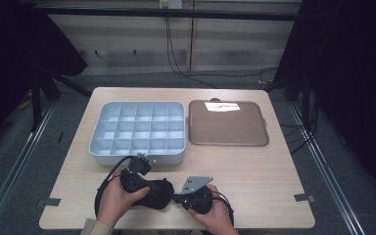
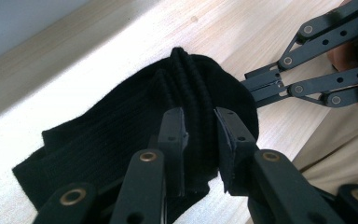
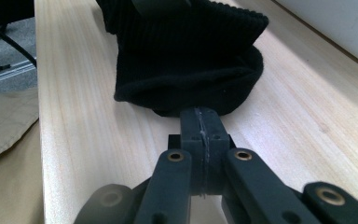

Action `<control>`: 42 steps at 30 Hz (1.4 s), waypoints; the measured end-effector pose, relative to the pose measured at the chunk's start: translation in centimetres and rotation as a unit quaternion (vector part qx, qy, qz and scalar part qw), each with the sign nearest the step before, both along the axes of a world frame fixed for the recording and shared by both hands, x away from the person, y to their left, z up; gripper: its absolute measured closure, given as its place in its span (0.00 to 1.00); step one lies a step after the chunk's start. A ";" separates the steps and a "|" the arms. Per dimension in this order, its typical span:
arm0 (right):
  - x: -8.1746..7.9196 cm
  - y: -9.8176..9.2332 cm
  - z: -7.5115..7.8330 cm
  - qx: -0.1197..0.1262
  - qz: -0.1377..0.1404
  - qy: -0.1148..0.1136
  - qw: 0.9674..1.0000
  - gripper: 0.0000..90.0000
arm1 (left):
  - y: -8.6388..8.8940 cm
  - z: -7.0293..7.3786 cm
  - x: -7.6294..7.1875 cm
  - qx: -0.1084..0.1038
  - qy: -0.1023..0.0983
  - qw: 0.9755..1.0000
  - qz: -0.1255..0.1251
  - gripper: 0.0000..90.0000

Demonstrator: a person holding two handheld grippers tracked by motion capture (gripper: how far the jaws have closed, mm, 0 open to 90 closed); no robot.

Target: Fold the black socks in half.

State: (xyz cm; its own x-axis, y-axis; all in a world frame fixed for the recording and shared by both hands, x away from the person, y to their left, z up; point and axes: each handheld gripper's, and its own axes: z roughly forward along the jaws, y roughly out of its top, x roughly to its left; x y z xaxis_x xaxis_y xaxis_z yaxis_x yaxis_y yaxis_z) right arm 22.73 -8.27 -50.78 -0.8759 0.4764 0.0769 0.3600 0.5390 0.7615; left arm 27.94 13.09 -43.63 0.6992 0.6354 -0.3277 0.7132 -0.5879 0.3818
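A black ribbed knit cloth (image 1: 157, 193), shaped like a sock or cap, lies on the wooden table near its front edge. My left gripper (image 1: 149, 186) comes at it from the left. In the left gripper view its jaws (image 2: 200, 126) straddle a bunched ridge of the cloth (image 2: 112, 135), which fills the gap between the pads. My right gripper (image 1: 177, 198) points left at the cloth's other end. Its jaws (image 3: 200, 116) are pressed together, tips against the hem of the cloth (image 3: 191, 60). Whether they pinch the hem I cannot tell. The right gripper (image 2: 254, 86) also meets the cloth's edge in the left gripper view.
A pale compartment tray (image 1: 137, 156) with several empty cells stands just behind the grippers. A flat brown tray (image 1: 227, 125) lies to its right. Bare table (image 1: 264, 176) stretches to the right. Cables run across the floor beyond the table.
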 end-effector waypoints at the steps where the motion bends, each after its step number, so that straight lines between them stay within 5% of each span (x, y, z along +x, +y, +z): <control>1: 0.0 0.0 0.0 0.000 0.000 0.001 1.000 1.00 | 0.0 0.1 0.0 -0.001 -0.002 1.000 0.001 0.81; 29: 0.0 0.0 0.0 0.000 -0.001 0.002 1.000 1.00 | 1.2 1.1 0.1 -0.022 -0.010 0.999 0.021 0.70; 42: 0.0 0.0 0.0 0.000 0.000 0.000 1.000 1.00 | 2.5 1.1 0.4 -0.010 -0.027 0.999 0.046 0.57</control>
State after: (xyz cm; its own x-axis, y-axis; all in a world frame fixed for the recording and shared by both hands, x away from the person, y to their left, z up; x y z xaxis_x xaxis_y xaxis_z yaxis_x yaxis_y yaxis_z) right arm 22.72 -8.26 -50.78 -0.8757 0.4768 0.0765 0.3597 0.5384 0.7621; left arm 28.38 15.63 -42.54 0.6555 0.6910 -0.3047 0.7418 -0.5135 0.4314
